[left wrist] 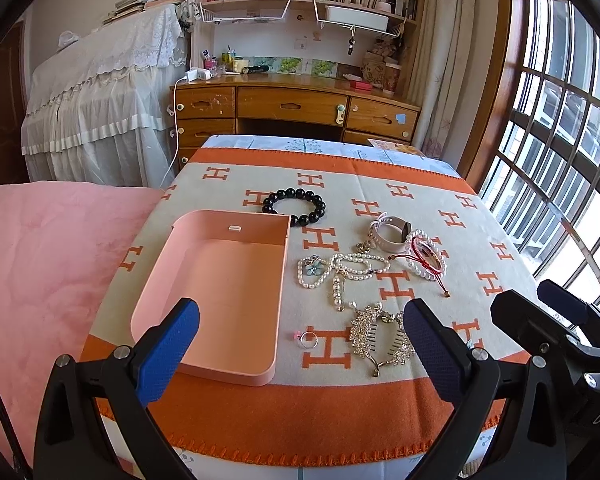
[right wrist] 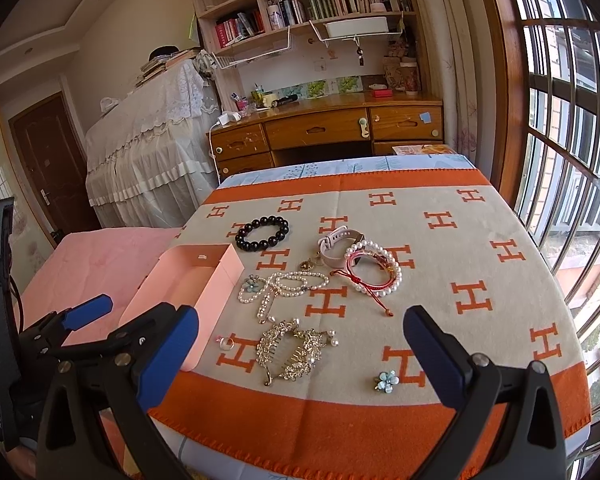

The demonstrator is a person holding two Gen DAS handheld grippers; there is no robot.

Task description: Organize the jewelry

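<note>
An empty pink tray (left wrist: 236, 280) lies at the left of the orange and beige blanket; it shows in the right wrist view (right wrist: 188, 280) too. Beside it lie a black bead bracelet (left wrist: 296, 206) (right wrist: 263, 233), a pink watch (left wrist: 388, 230) (right wrist: 338, 246), pearl strands (left wrist: 340, 270) (right wrist: 284, 286), a pearl and red cord bracelet (left wrist: 426, 256) (right wrist: 374, 268), a gold hair comb (left wrist: 380, 334) (right wrist: 294, 350), a ring (left wrist: 308, 339) (right wrist: 226, 343) and a blue flower (right wrist: 386, 381). My left gripper (left wrist: 300, 344) is open and empty above the near edge. My right gripper (right wrist: 300, 354) is open and empty, over the comb.
A pink bed cover (left wrist: 48, 264) lies left of the table. A wooden desk (left wrist: 296, 104) with shelves stands behind, a lace-covered piece (left wrist: 100, 92) to its left, and a barred window (left wrist: 560, 140) on the right.
</note>
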